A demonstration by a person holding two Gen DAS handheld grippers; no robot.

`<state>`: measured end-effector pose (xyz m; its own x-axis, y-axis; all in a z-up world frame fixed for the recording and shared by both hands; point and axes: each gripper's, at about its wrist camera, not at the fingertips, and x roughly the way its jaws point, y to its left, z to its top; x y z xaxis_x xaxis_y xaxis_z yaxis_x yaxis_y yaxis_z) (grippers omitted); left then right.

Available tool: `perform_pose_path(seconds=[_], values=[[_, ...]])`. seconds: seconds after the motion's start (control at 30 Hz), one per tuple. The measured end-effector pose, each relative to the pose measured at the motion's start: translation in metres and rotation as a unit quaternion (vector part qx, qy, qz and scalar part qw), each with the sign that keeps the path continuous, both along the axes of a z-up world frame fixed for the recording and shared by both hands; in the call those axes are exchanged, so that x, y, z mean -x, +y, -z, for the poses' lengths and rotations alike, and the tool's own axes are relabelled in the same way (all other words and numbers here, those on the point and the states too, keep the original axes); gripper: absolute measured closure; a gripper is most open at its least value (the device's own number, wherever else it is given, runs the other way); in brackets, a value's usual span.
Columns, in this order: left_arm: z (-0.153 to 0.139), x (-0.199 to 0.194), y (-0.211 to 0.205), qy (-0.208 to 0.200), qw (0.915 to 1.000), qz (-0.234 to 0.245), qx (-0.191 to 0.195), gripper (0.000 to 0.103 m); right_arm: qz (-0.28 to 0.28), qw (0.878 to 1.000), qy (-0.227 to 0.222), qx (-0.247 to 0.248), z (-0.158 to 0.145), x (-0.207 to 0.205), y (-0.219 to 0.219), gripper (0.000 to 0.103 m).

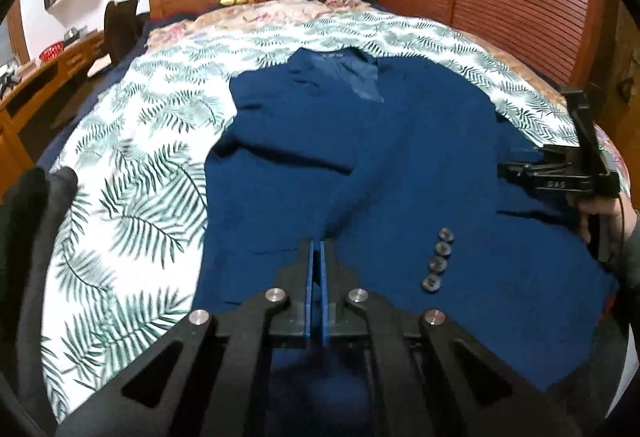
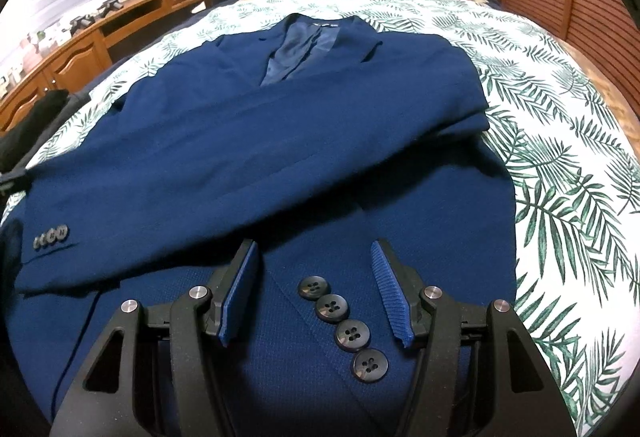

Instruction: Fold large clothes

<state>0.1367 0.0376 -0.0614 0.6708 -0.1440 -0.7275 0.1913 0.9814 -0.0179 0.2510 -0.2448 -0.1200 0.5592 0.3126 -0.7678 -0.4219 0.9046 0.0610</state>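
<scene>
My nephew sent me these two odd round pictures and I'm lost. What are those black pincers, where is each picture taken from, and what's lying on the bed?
Each picture comes from a camera on a hand-held tool with two jaws; a person carries one per hand. The left gripper has its jaws shut, seemingly on nothing. The right gripper hovers with its jaws open over a row of four dark cuff buttons. A navy blue suit jacket, sleeves folded across, lies on the palm-leaf patterned bedspread.
</scene>
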Motion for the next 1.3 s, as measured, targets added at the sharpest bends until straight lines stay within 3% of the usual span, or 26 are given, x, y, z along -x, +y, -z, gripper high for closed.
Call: perform_pose_path(seconds=[0.2, 0.37, 0.67, 1.0, 1.3], values=[[-0.01, 0.013, 0.013, 0.004, 0.9998, -0.008, -0.017, 0.095, 0.0, 1.0, 0.0, 0.0, 0.0, 0.0, 0.001, 0.042], [0.0, 0.041, 0.033, 0.02, 0.9993, -0.023, -0.02, 0.085, -0.001, 1.0, -0.001, 0.003, 0.001, 0.0, 0.001, 0.042], [0.027, 0.083, 0.057, 0.054, 0.9968, -0.053, -0.026, 0.077, -0.001, 1.0, -0.003, 0.007, 0.002, -0.001, 0.002, 0.042], [0.043, 0.087, 0.075, 0.064, 0.9956, -0.067, -0.015, 0.062, -0.001, 1.0, -0.005, 0.016, 0.003, -0.001, 0.004, 0.042], [0.047, 0.085, 0.079, 0.056, 0.9958, -0.072, -0.008, 0.056, -0.001, 1.0, -0.003, 0.021, 0.003, 0.0, 0.005, 0.041]])
